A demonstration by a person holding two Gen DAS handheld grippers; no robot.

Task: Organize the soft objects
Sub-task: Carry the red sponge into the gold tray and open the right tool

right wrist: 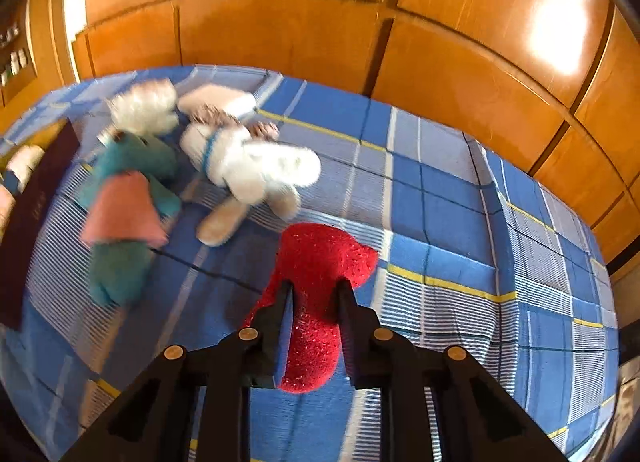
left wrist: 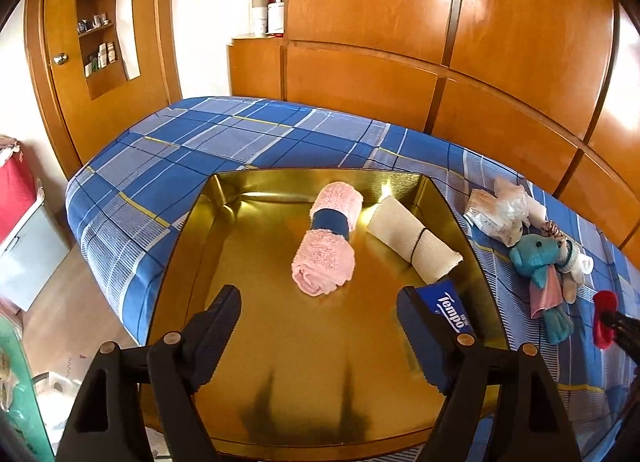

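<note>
Right now my right gripper (right wrist: 314, 290) is clamped on a red plush piece (right wrist: 320, 262), its jaws pinching the narrow middle while the wider fuzzy end fans out ahead of the fingertips and the rounded end hangs back toward me; its long axis runs roughly along my fingers, just above the blue plaid bedspread (right wrist: 460, 221). My left gripper (left wrist: 320, 302) hangs with its jaws apart and nothing between them, over the gold tray (left wrist: 188, 229) sitting on the bed. Inside the tray lie a pink rolled towel (left wrist: 326, 258) with a blue band, its length running from near me away, and a cream rolled cloth (left wrist: 416, 240) bound by a dark elastic, angled beside it, the two just apart. A blue Tempo tissue pack (left wrist: 450, 308) is half hidden behind my right-hand finger. Outside the tray on the bedspread rest a teal plush toy (left wrist: 540, 258), a white plush toy (right wrist: 256, 165) blurred by motion, and a crinkled plastic bundle (left wrist: 500, 209) I cannot identify.
</note>
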